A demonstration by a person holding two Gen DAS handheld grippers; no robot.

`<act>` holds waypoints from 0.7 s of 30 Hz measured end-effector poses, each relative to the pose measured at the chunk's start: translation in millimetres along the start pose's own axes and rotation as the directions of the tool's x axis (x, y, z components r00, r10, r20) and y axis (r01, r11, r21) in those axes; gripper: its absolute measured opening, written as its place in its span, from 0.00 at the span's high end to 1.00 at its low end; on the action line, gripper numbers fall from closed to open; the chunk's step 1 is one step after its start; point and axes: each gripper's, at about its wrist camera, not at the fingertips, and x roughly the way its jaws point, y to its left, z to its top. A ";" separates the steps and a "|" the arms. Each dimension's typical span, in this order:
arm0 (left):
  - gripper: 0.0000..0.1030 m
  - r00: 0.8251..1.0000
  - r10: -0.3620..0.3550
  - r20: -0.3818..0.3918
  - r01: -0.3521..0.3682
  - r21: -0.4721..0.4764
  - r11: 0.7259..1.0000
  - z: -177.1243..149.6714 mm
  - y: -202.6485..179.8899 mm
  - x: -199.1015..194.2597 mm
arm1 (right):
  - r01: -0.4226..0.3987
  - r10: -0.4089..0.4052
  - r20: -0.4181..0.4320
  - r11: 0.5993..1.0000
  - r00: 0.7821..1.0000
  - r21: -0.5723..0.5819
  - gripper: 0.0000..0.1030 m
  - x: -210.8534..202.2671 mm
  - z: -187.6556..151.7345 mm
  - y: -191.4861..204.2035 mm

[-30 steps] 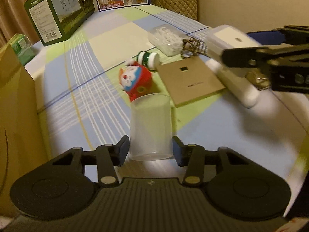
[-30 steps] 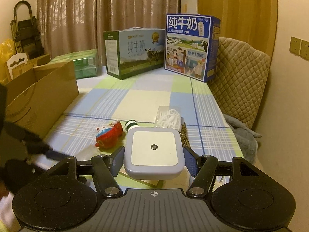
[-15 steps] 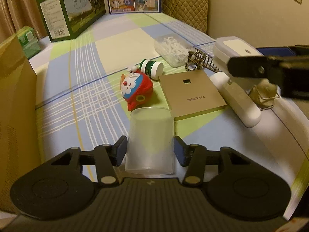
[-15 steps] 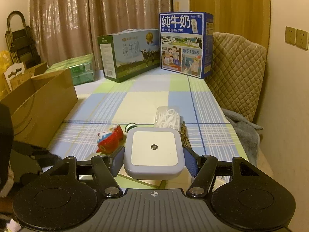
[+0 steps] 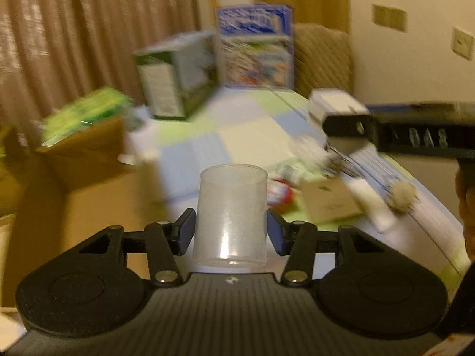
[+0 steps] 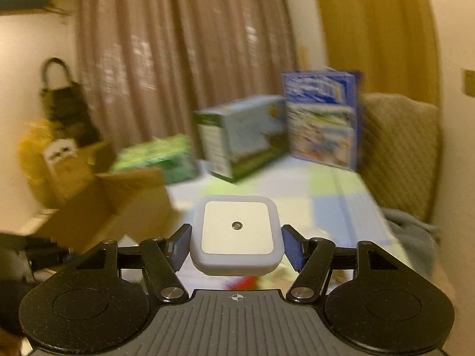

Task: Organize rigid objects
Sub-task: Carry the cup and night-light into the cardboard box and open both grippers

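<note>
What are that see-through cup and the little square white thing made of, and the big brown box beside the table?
The cup looks like frosted translucent plastic: the table shows dimly through its wall, with a soft glare low down. The square device seems to be smooth matte white plastic with rounded edges and a small dark dot in its face. The brown box looks like plain cardboard, dull brown with open, folded flaps.

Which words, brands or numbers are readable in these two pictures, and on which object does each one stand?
No text is readable; both views are blurred.
Blue carton: print on the front, smeared, unreadable.
Green and blue carton: white side label, too blurred to read.
Flat tan box: a dark mark only, illegible.
Clear plastic cup: no text visible.
White square night light: no text visible.
</note>
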 end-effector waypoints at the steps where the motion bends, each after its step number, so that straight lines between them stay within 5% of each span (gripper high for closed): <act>1: 0.55 1.000 0.022 0.003 -0.022 -0.011 1.000 2.3 12.1 -6.5 | -0.041 0.041 0.002 0.999 0.999 -0.001 0.40 2.2 2.6 9.4; 5: 0.55 0.988 0.153 -0.009 -0.153 -0.042 0.987 3.4 67.9 -26.6 | -0.204 0.204 -0.016 0.979 0.979 -0.013 0.40 20.2 12.2 54.2; 10: 0.55 0.973 0.223 -0.056 -0.226 -0.059 0.972 -4.4 119.1 -31.5 | -0.334 0.332 -0.072 0.942 0.941 -0.026 0.40 50.9 19.4 108.0; 17: 0.55 0.975 0.209 -0.070 -0.215 -0.101 0.971 -20.8 153.4 -29.1 | -0.395 0.393 -0.158 0.918 0.906 0.018 0.40 86.5 12.7 139.3; 21: 0.55 0.977 0.199 -0.071 -0.206 -0.120 0.971 -27.8 161.1 -28.0 | -0.387 0.382 -0.190 0.922 0.905 0.009 0.40 99.3 6.4 151.6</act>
